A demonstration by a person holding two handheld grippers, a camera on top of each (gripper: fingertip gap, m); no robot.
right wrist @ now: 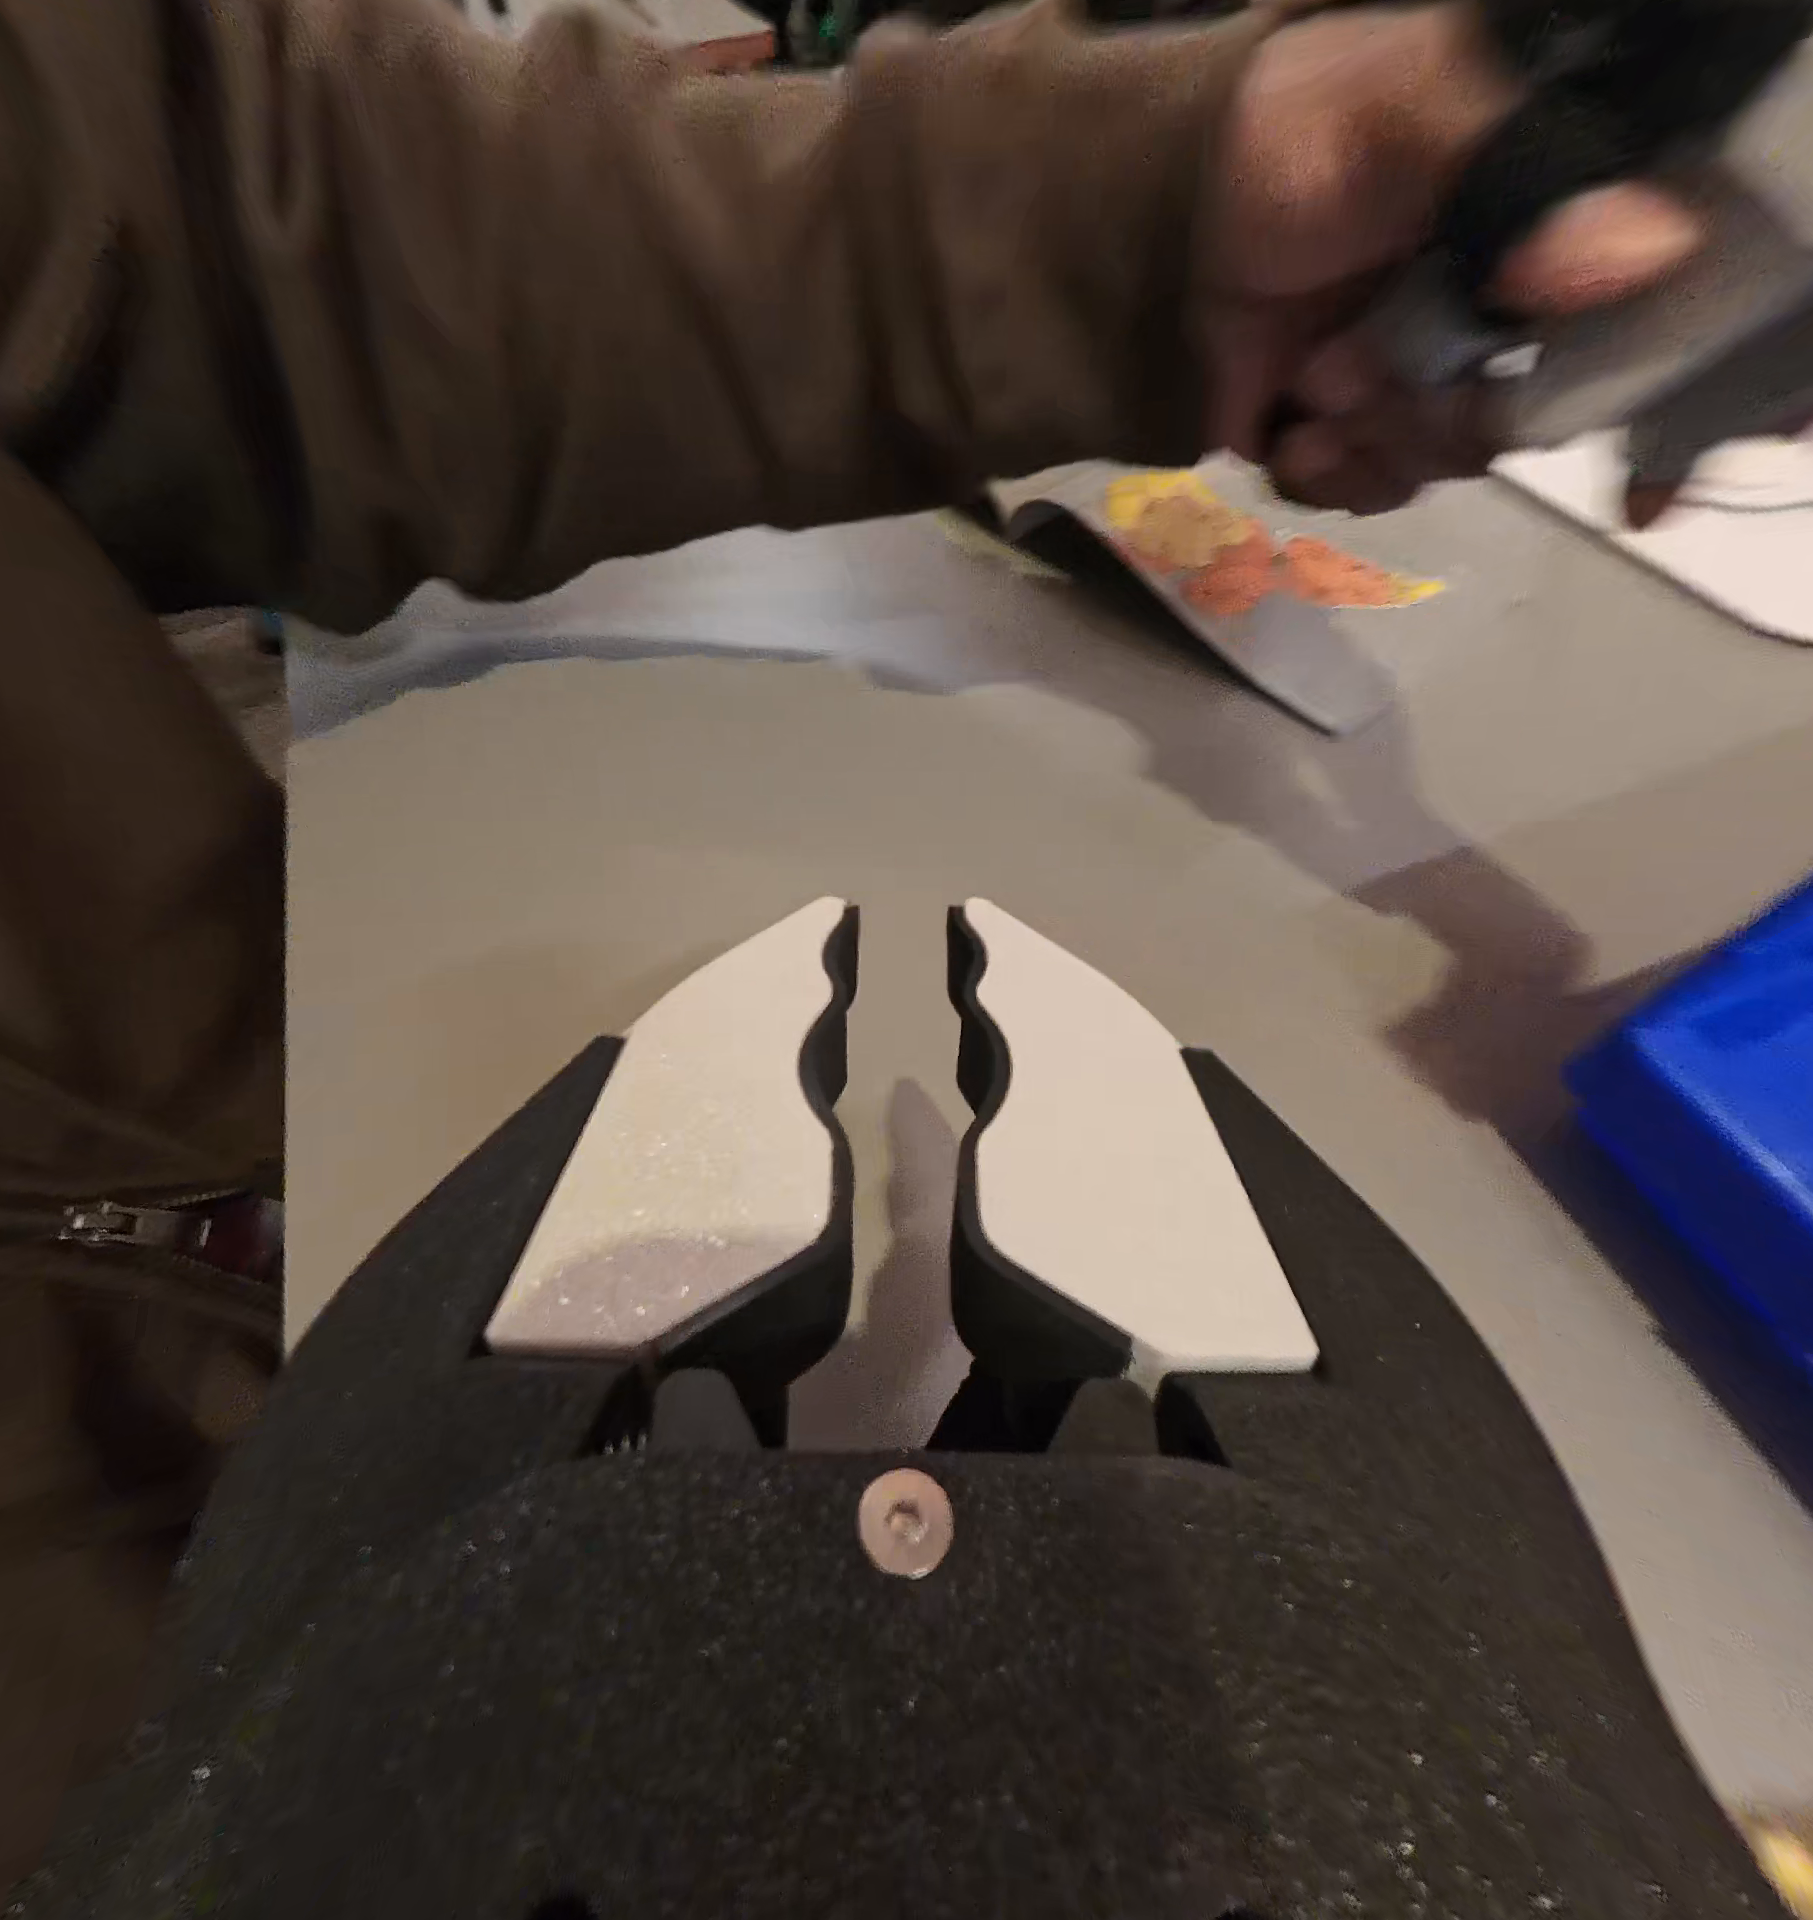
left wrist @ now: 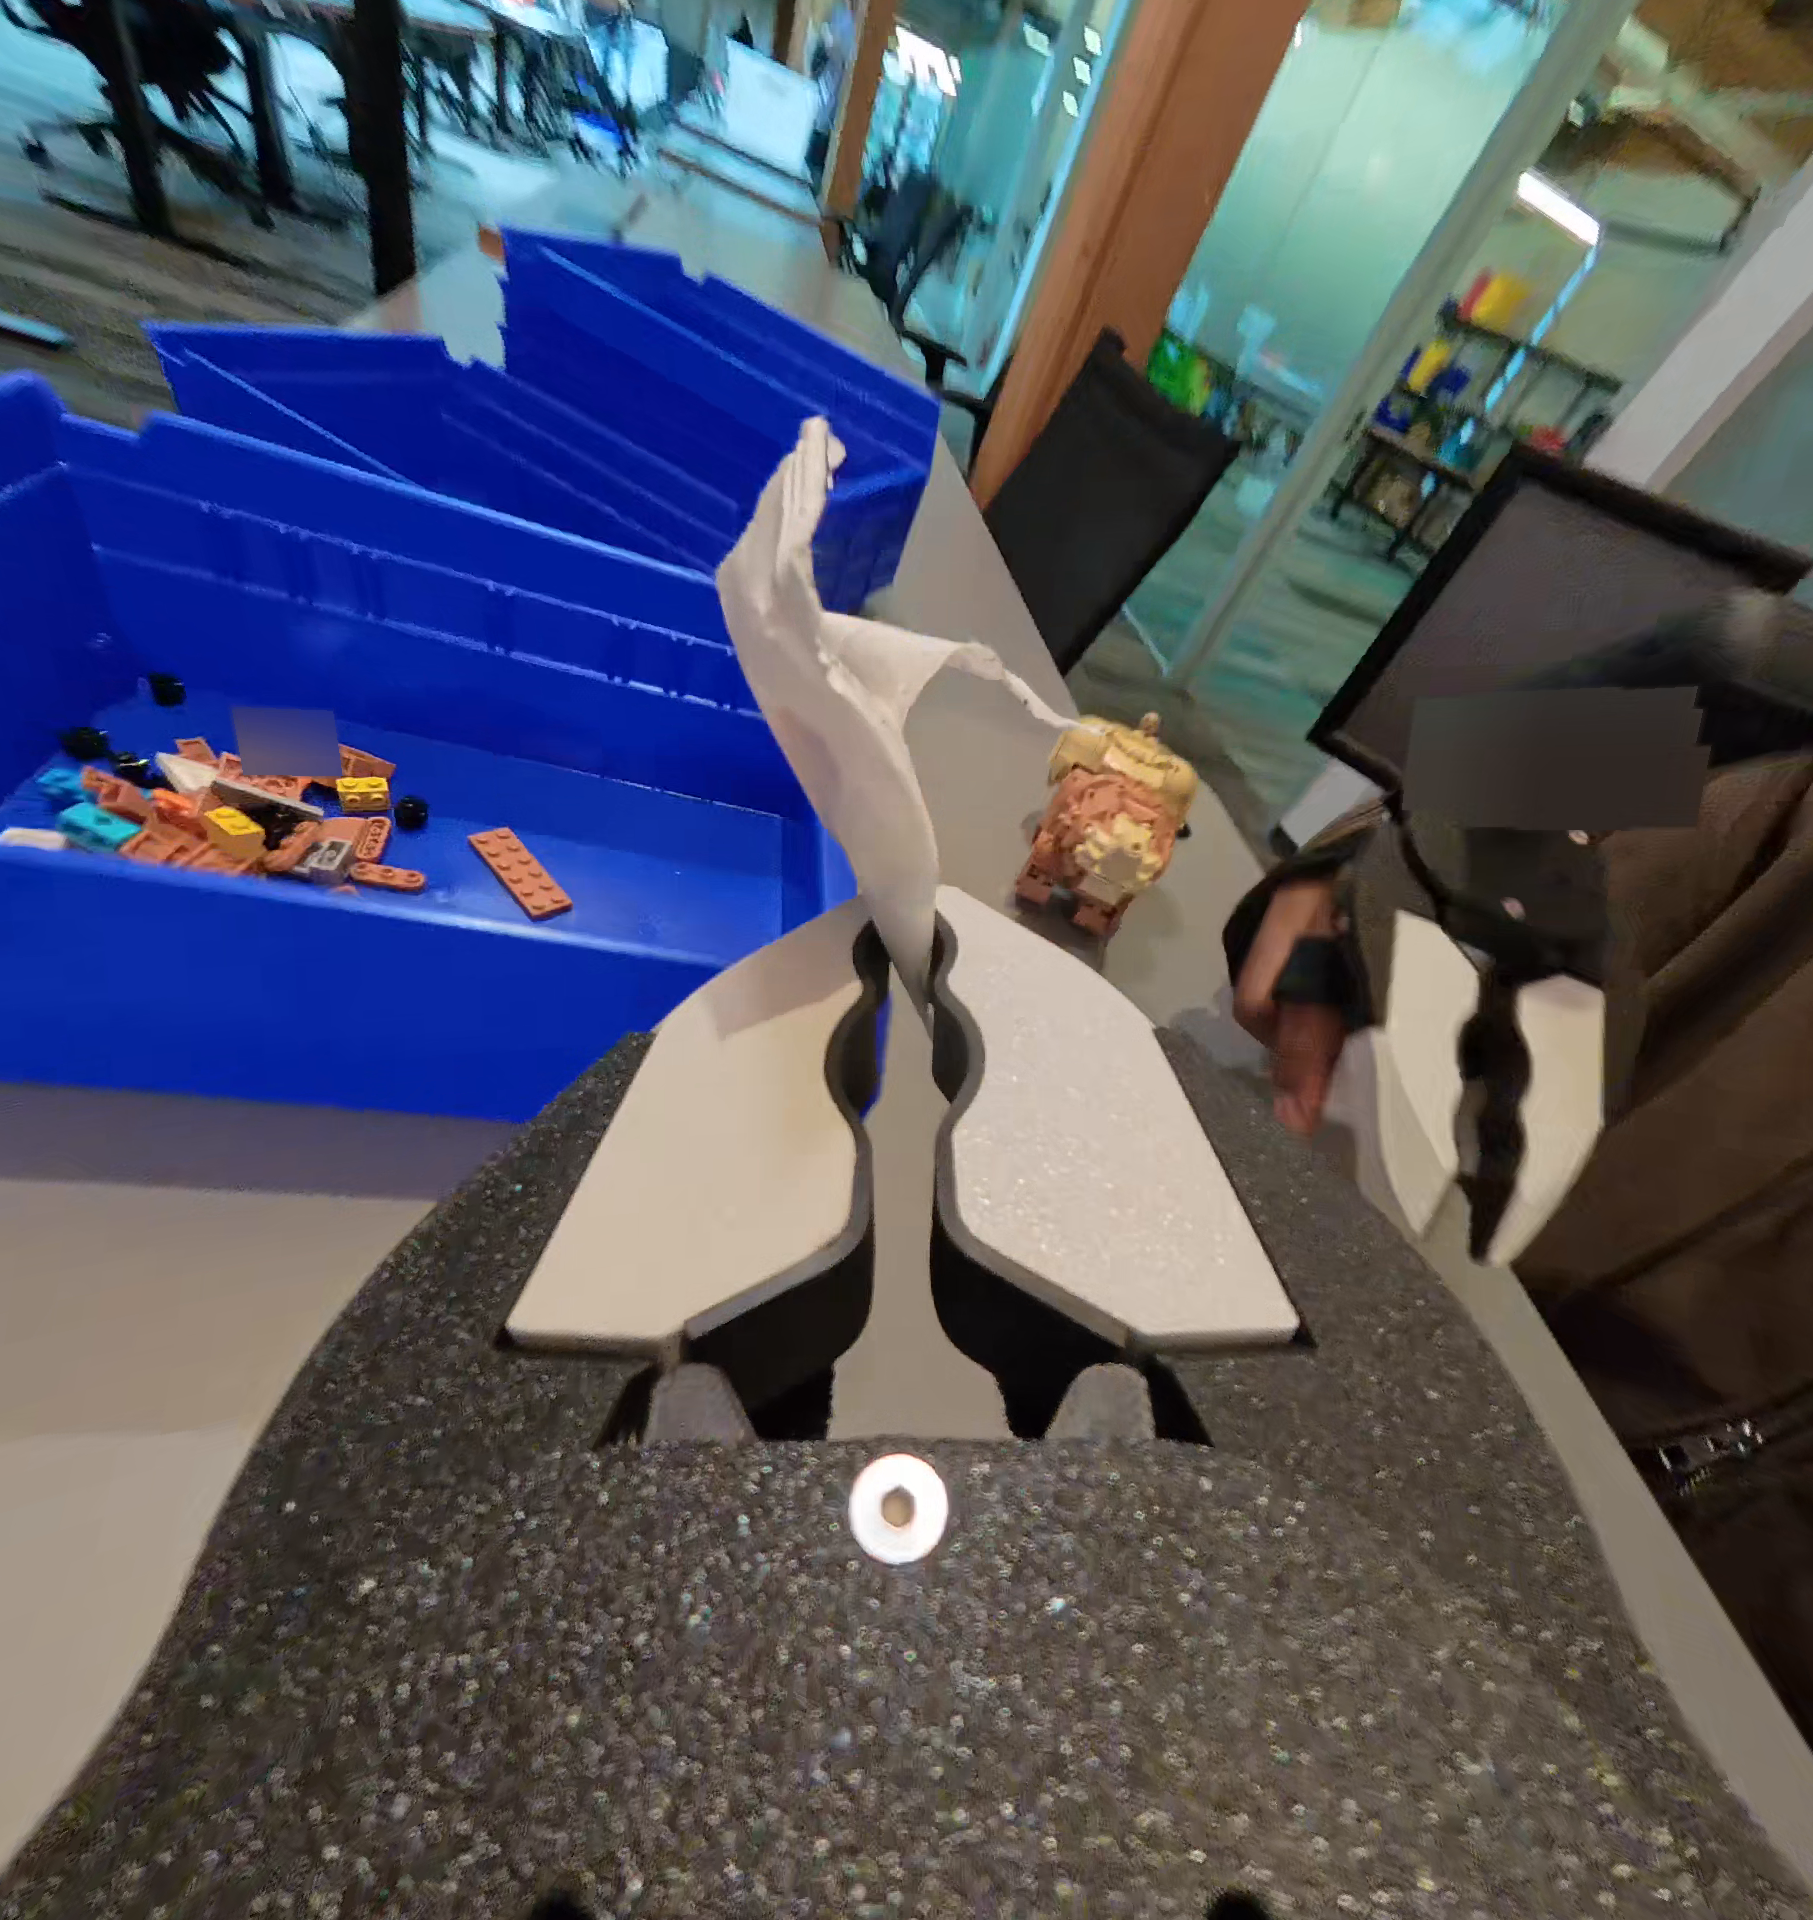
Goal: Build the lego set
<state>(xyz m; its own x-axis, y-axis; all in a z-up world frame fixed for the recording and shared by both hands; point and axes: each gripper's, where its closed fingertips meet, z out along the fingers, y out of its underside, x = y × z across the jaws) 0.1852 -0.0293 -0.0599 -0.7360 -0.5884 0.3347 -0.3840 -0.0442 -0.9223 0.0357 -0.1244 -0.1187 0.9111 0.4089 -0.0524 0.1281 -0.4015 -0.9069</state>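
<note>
My left gripper (left wrist: 904, 940) is shut on a torn white paper bag (left wrist: 834, 665) that stands up from its tips above the grey table (left wrist: 154, 1299). Beyond it a partly built tan and orange lego figure (left wrist: 1110, 821) stands on the table. Loose lego pieces (left wrist: 258, 810), orange, yellow, teal and black, lie in the near blue bin (left wrist: 362, 987). My right gripper (right wrist: 902, 914) is open by a small gap and empty, low over bare table; it also shows at the right of the left wrist view (left wrist: 1484, 1091). An instruction booklet (right wrist: 1245, 582) lies ahead of it.
Several more blue bins (left wrist: 673, 416) stand behind the near one. A blue bin corner (right wrist: 1754, 1122) is at the right. A person's brown sleeve (right wrist: 569, 260) and hand (right wrist: 1349, 260) cross above the table. A black chair (left wrist: 1099, 499) and a dark monitor (left wrist: 1567, 634) stand past the table edge.
</note>
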